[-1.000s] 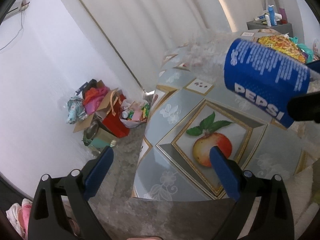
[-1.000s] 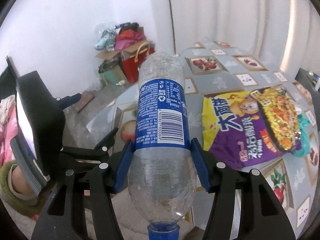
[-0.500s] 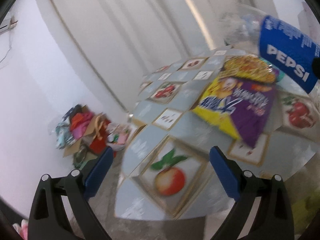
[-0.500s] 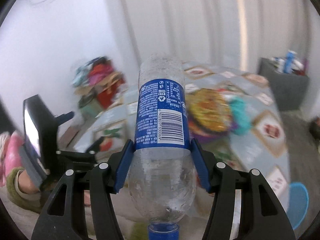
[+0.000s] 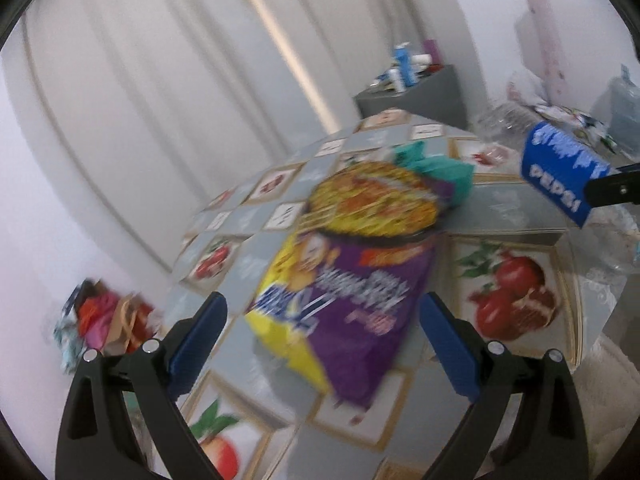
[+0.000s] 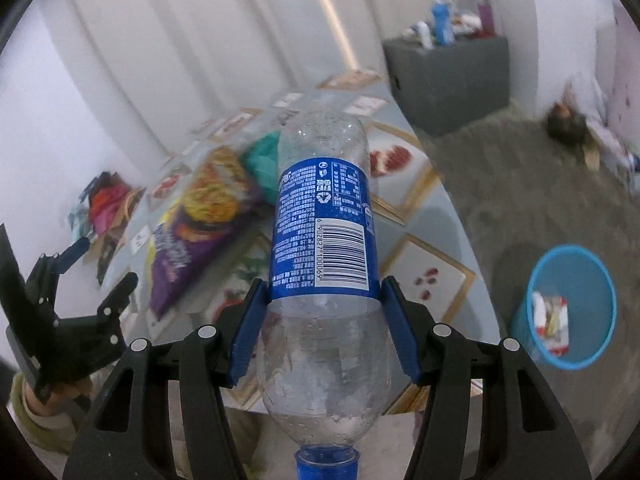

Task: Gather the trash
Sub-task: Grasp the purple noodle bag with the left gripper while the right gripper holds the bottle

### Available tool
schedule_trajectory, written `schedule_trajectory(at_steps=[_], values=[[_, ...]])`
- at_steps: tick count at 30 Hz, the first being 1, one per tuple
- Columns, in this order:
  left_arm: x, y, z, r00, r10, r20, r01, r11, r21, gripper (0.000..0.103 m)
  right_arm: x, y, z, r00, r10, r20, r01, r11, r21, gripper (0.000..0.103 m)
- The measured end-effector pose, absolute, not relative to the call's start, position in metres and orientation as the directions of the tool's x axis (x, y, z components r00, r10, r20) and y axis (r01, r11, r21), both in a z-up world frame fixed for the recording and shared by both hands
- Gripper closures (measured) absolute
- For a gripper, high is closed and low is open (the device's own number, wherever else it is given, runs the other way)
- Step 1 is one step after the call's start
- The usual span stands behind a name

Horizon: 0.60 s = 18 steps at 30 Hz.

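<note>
My right gripper [image 6: 324, 328] is shut on an empty clear Pepsi bottle [image 6: 324, 240] with a blue label, cap end toward me, held above the table's edge. The bottle also shows at the right of the left wrist view [image 5: 560, 172]. My left gripper [image 5: 322, 344] is open and empty, just in front of a purple and yellow snack bag [image 5: 352, 272] lying on the table [image 5: 520, 216]. The bag shows in the right wrist view [image 6: 200, 228] too, with the left gripper [image 6: 100, 272] beside it. A teal wrapper [image 5: 436, 168] lies behind the bag.
A blue waste bin [image 6: 568, 304] with a wrapper inside stands on the grey carpet right of the table. A grey cabinet [image 6: 444, 80] with bottles stands at the back. A pile of bags and boxes [image 5: 104, 320] sits by the left wall.
Both grippers have swung to the right. The snack bag now fills the left view and the blue bin has come into the right view. The bottle stays gripped.
</note>
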<state>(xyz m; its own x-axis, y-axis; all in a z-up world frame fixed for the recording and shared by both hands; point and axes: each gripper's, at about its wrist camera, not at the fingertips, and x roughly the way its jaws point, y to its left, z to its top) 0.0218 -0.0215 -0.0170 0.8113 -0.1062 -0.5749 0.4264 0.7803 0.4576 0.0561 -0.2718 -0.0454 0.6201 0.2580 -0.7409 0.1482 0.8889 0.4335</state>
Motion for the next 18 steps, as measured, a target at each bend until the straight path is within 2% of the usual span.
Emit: schedule_trajectory(at_steps=[11, 14, 18], values=[[0.049, -0.074, -0.069, 0.817, -0.052, -0.575, 0.461, 0.659, 0.595, 0.010, 0.074, -0.289, -0.060, 0.613, 0.273, -0.741, 0.187, 0.862, 0.472, 0.048], [0.055, -0.074, -0.075, 0.815, -0.032, -0.578, 0.451, 0.661, 0.599, 0.019, 0.077, -0.289, -0.061, 0.615, 0.271, -0.740, 0.188, 0.861, 0.472, 0.048], [0.064, -0.068, -0.076, 0.783, -0.041, -0.620, 0.468, 0.696, 0.544, 0.041, 0.079, -0.290, -0.061, 0.614, 0.276, -0.740, 0.192, 0.857, 0.479, 0.048]])
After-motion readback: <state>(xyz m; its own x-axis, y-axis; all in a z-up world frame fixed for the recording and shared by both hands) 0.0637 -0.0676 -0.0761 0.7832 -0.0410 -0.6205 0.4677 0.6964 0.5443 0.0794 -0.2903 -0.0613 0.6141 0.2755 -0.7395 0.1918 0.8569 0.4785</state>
